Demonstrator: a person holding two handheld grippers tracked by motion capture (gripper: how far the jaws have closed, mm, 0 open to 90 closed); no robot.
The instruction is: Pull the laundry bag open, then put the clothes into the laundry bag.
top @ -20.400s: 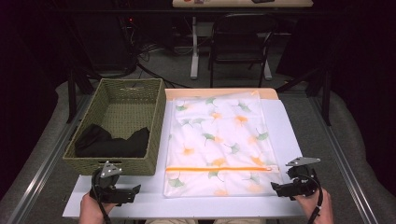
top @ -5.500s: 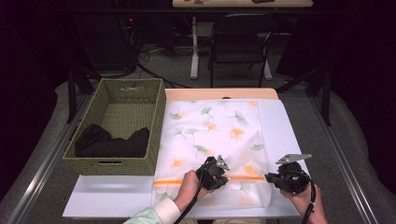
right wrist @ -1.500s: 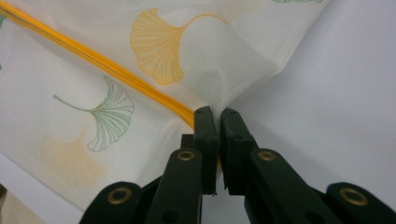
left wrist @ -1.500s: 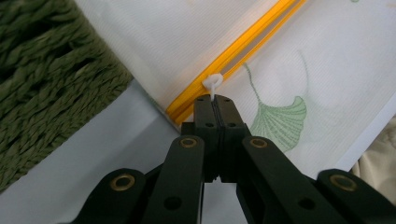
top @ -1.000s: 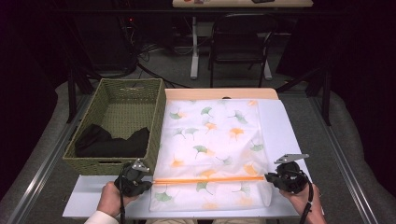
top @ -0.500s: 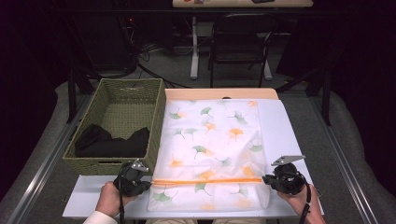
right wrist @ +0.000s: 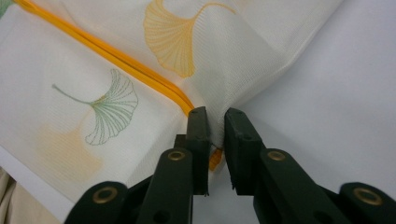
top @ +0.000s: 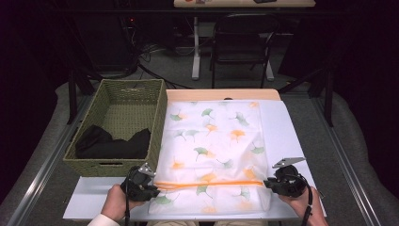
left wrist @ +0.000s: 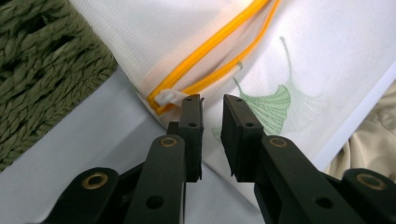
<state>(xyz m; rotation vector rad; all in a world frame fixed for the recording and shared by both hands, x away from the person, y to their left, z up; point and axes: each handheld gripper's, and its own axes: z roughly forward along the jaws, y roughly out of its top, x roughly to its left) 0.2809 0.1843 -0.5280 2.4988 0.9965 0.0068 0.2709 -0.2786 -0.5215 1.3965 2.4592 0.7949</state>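
Pinching mesh bag (right wrist: 140, 56) corner: right tool (right wrist: 214, 122) | left tool (left wrist: 211, 108) narrowly parted, low at zipper pull (left wrist: 169, 97)

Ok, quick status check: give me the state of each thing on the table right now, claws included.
Mesh laundry bag: lying flat on the table, beside the basket.
Orange zipper: open at its left end, white pull tab there.
Wicker basket: upright, holding a dark garment.
Left claw: open, at the pull tab.
Right claw: pinching the bag's right edge at the zipper end.
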